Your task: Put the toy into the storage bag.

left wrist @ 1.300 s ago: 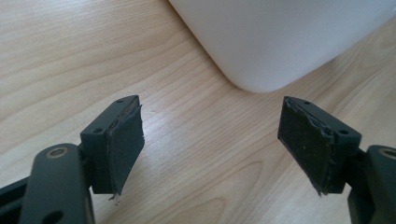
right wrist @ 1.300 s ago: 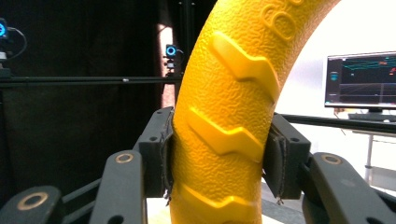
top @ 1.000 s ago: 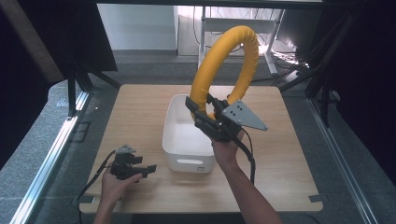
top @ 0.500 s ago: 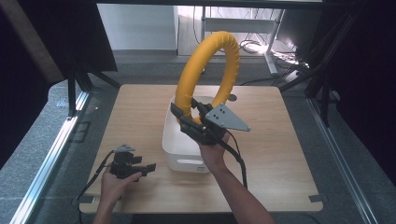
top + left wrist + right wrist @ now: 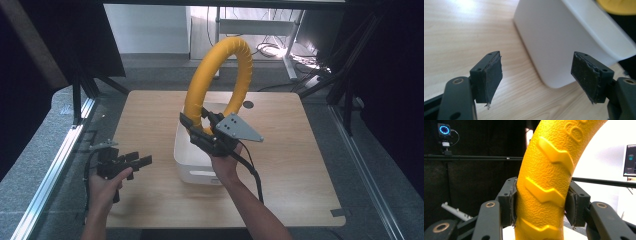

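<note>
A big yellow ring with a tyre-like tread stands upright in the air above a white bin. My right gripper is shut on the ring's lower part, its two pads pressed against the ring's sides. The white bin sits in the middle of the wooden table. My left gripper hovers at the table's left near edge, open, with nothing between its pads, pointing at the bin's near corner.
A small round dark mark lies on the table behind the bin. Metal rails run along the table's left side, and dark curtains stand on both sides. A desk frame with cables is beyond the far edge.
My right gripper has carried the yellow ring leftward and toward me, from over the bin's right side to over its near left part. The left gripper has stayed put.
</note>
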Demonstrator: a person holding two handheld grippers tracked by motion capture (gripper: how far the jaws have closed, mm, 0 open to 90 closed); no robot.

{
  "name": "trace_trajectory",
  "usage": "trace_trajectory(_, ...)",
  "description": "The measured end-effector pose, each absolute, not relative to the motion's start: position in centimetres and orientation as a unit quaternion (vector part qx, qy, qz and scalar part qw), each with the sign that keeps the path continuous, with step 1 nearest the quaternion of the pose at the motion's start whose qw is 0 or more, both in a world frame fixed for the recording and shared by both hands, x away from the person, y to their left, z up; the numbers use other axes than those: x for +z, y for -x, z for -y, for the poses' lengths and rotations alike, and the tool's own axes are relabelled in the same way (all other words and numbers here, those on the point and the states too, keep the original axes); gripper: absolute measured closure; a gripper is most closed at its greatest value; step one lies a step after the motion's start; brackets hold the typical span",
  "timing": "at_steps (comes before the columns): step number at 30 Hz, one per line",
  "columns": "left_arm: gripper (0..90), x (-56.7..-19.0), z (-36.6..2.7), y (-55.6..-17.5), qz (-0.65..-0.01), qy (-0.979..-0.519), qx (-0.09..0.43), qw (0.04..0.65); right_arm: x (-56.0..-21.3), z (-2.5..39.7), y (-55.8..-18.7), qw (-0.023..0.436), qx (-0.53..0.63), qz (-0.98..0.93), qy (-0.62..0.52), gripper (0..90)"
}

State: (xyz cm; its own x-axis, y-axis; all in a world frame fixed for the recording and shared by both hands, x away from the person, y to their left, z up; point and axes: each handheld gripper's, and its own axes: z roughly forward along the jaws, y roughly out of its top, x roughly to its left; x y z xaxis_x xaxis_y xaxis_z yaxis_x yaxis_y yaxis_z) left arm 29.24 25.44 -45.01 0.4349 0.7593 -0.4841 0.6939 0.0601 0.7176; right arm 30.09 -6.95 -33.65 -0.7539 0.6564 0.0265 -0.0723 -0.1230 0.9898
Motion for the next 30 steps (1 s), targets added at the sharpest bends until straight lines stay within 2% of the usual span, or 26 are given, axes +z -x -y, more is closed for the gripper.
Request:
trace_trajectory(2, 25.6, -44.3, -25.6, -29.4, -0.525, -0.684, 0.031, 0.504, -33.7, 7.0, -30.1, 0.255, 0.708, -0.613, -0.239, 50.2)
trace_trajectory(3, 25.6, -43.9, -25.6, -29.6, -0.522, -0.683, 0.027, 0.509, -33.6, 7.3, -30.2, 0.239, 0.706, -0.627, -0.226, 50.2)
trace_trajectory(10, 25.7, -42.0, -25.6, -30.2, -0.505, -0.687, 0.014, 0.522, -33.8, 7.3, -30.2, 0.242, 0.704, -0.629, -0.225, 50.2)
trace_trajectory(22, 26.5, -35.3, -25.2, -31.9, -0.456, -0.701, -0.013, 0.548, -34.1, 7.2, -30.3, 0.246, 0.700, -0.631, -0.225, 50.2)
trace_trajectory(30, 26.9, -30.6, -23.4, -32.5, -0.419, -0.724, -0.025, 0.547, -34.3, 6.9, -30.3, 0.246, 0.700, -0.632, -0.224, 50.2)
